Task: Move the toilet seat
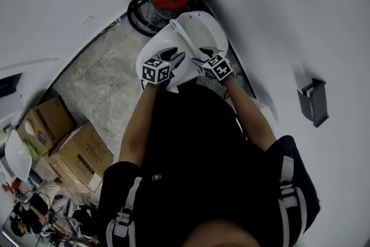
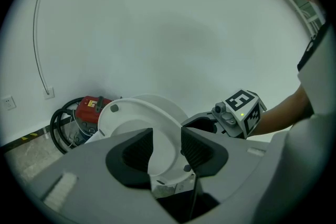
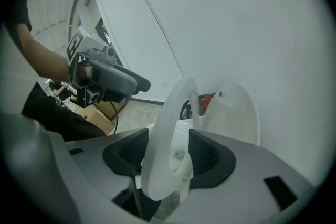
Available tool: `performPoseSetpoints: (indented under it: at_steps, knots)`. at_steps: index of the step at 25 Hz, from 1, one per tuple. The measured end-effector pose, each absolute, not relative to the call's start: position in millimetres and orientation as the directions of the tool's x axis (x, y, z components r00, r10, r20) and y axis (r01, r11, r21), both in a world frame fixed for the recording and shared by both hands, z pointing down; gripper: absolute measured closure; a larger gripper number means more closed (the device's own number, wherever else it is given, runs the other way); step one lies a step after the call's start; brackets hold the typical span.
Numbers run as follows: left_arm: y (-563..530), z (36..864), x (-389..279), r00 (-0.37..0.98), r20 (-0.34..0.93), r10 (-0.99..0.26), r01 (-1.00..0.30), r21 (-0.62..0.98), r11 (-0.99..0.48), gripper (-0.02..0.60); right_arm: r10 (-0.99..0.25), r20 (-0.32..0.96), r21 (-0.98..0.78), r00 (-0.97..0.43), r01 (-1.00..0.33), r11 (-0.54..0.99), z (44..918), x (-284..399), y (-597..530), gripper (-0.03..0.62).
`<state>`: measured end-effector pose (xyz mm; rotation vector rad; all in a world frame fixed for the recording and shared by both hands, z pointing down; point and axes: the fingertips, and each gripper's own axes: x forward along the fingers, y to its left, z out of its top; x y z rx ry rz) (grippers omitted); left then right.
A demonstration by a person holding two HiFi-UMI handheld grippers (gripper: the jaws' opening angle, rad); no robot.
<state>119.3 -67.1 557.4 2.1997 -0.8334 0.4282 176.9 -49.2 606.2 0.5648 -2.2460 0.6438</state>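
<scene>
Because the white plastic ring-shaped toilet seat (image 2: 128, 113), tipped up in front of its round white lid (image 1: 202, 29), looks hard, light and slippery, its rim is best to hold: the left gripper (image 2: 167, 147) squeezes it and the right gripper (image 3: 168, 152) sits loose around it

Looking down, the person's torso (image 1: 196, 170) blocks much of the floor (image 1: 98, 78), the clutter (image 1: 40, 208) past the cardboard boxes (image 1: 81, 150) is too small to name, and the toilet seat (image 3: 168, 134) and lid (image 3: 236, 113) cover all but a sliver of the red vacuum cleaner (image 3: 208, 99).
</scene>
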Motion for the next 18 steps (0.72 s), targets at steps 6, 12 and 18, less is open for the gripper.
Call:
performPoseSetpoints:
  at_steps: [6, 12, 18]
  knots:
    - [-64, 553, 108, 0.722, 0.524, -0.451, -0.690, 0.510, -0.513, 0.413, -0.256, 0.748, -0.199, -0.613, -0.575, 0.794, 604, 189, -57, 0.354]
    - [-61, 554, 102, 0.712, 0.532, -0.458, -0.701, 0.498, -0.510, 0.413, -0.315, 0.753, -0.055, -0.578, -0.532, 0.845, 603, 197, -62, 0.361]
    - [-57, 551, 99, 0.709, 0.534, -0.461, -0.704, 0.488, -0.516, 0.413, -0.362, 0.758, 0.002, -0.542, -0.554, 0.833, 599, 208, -68, 0.362]
